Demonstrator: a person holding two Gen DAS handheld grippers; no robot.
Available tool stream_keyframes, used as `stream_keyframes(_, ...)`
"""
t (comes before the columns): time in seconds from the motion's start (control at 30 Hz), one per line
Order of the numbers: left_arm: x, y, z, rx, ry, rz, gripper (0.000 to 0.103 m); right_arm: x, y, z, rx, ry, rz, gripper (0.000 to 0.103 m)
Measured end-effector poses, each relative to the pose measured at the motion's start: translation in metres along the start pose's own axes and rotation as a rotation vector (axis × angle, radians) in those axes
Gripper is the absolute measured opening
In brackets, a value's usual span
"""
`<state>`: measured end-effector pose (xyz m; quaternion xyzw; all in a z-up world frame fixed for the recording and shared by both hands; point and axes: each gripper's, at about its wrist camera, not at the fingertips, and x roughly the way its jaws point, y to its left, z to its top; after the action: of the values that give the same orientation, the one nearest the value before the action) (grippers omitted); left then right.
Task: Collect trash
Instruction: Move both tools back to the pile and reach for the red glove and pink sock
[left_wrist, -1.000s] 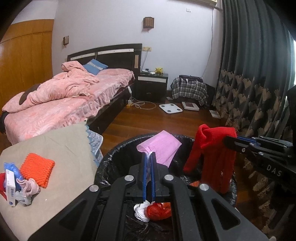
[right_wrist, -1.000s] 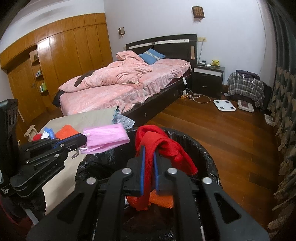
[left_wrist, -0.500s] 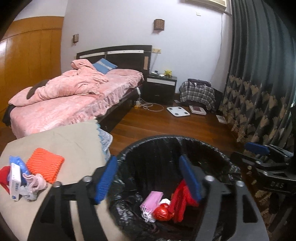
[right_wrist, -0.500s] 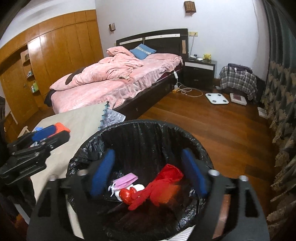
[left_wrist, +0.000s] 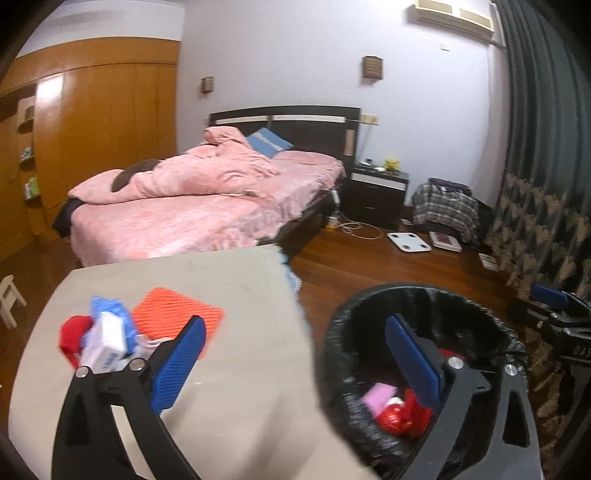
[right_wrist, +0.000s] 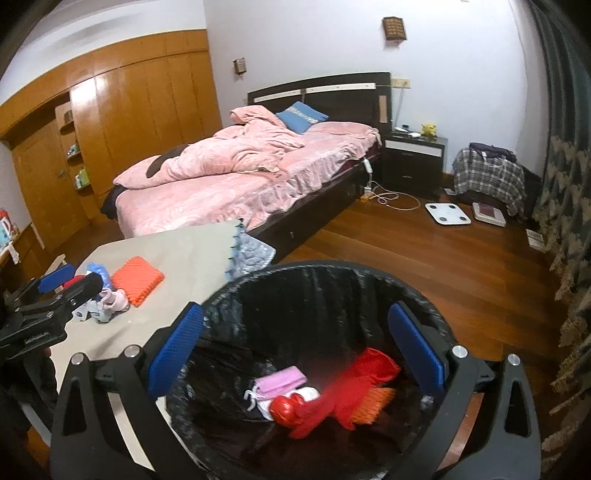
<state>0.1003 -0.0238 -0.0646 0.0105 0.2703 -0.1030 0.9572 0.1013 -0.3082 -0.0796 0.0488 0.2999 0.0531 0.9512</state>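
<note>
A bin lined with a black bag (right_wrist: 314, 269) holds a pink mask (right_wrist: 280, 380), a red cloth (right_wrist: 369, 373), a red ball (right_wrist: 284, 406) and an orange piece (right_wrist: 373, 402). My right gripper (right_wrist: 295, 332) hangs over it, jaws opening wide, nothing between them. My left gripper (left_wrist: 295, 343) straddles the gap between bin rim (left_wrist: 332, 332) and beige table (left_wrist: 221, 280), jaws opening, also empty. On the table lie an orange knitted pad (left_wrist: 173, 314), a white box (left_wrist: 107, 343), a blue wrapper (left_wrist: 107, 306) and a red scrap (left_wrist: 74, 332).
A pink bed (right_wrist: 240, 184) stands behind the table, with a dark nightstand (right_wrist: 413, 162) beside it. A white scale (right_wrist: 447, 214) and cables lie on the wooden floor (right_wrist: 443, 266). Patterned curtains (right_wrist: 569, 221) hang at the right. Wooden wardrobes (right_wrist: 129, 122) line the left wall.
Both grippers went from shut to wide open. The pink mask and the red cloth dropped into the bin. My left gripper swung left toward the table.
</note>
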Motion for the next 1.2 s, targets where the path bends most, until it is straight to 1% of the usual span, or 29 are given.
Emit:
stream_keyframes(0.1,-0.006,0.021,-0.005,-0.016,-0.004,0.048,0.097,0.007,0.015,0.005,-0.011,-0.001,0.023,0.098)
stream_keyframes(0.37,-0.019,0.086,-0.022,-0.075,-0.002,0.177,0.097,0.037,0.073,0.015,-0.064,0.010,0.093,0.098)
stream_keyframes(0.57,-0.027,0.131,-0.036,-0.107,-0.003,0.256,0.097,0.060,0.117,0.017,-0.101,0.013,0.151,0.098)
stream_keyframes(0.83,-0.029,0.180,-0.057,-0.154,0.025,0.316,0.097,0.095,0.173,0.011,-0.158,0.038,0.222,0.098)
stream_keyframes(1.2,-0.019,0.223,-0.077,-0.189,0.071,0.344,0.097,0.145,0.237,-0.007,-0.220,0.106,0.280,0.097)
